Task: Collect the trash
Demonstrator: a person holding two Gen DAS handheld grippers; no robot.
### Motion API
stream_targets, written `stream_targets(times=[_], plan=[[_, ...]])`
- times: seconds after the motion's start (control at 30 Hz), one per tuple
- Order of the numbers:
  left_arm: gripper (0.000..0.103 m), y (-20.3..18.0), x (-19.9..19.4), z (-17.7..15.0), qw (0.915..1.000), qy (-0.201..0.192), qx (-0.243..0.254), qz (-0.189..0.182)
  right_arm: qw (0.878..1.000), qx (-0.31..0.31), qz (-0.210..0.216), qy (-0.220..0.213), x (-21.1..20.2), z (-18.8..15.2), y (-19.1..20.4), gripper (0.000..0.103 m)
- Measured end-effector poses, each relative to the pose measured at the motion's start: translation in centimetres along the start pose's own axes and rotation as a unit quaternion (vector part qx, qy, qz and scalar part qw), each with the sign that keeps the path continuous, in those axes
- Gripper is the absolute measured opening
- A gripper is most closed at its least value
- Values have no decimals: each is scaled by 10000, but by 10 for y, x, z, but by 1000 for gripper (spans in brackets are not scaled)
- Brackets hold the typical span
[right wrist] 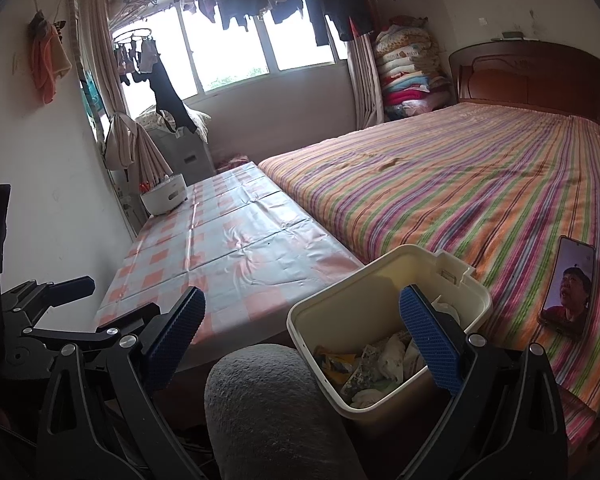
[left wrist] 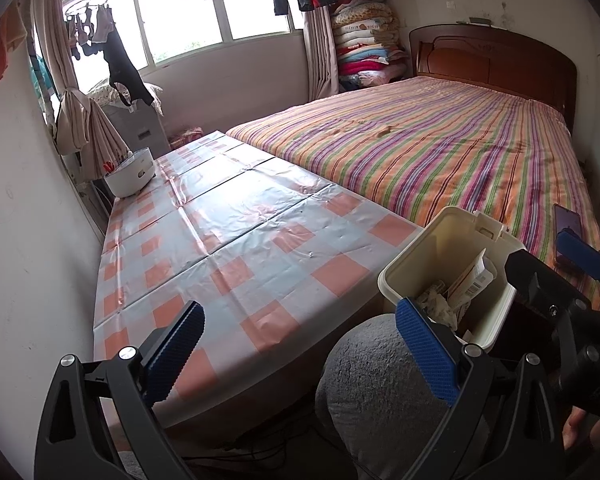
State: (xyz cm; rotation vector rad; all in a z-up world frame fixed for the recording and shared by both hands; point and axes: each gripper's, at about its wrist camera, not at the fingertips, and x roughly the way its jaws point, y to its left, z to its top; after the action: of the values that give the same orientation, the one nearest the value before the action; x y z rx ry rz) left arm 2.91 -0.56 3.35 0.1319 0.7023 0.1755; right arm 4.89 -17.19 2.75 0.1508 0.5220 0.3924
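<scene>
Left wrist view: one cream trash bin (left wrist: 396, 280) sits at about 4 o'clock, off the near corner of the checkered surface (left wrist: 228, 232) and beside the striped bed (left wrist: 440, 152). Inside it are crumpled white paper (left wrist: 434, 302) and one barcoded carton (left wrist: 474, 280) leaning upright. One white round tub (left wrist: 130, 178) stands on the surface at 10 o'clock. The left hand-held gripper (left wrist: 300, 350) has its two blue pads spread wide apart, holding nothing; its right pad overlaps the bin's near rim.

Right wrist view: the same bin (right wrist: 380, 264) lies at 5 o'clock, holding a heap of crumpled wrappers and paper (right wrist: 368, 364). One phone (right wrist: 568, 292) with a lit screen rests on the bed at 3 o'clock. The right hand-held gripper (right wrist: 300, 338) is also wide apart and empty, its right pad over the bin's opening.
</scene>
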Motion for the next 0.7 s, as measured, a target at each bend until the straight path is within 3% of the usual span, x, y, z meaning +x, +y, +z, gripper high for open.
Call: stream_targets(times=[0.7], plan=[[94, 10, 2, -2, 9998, -122, -121, 99, 9997, 212, -69, 30, 4, -1, -4, 96]])
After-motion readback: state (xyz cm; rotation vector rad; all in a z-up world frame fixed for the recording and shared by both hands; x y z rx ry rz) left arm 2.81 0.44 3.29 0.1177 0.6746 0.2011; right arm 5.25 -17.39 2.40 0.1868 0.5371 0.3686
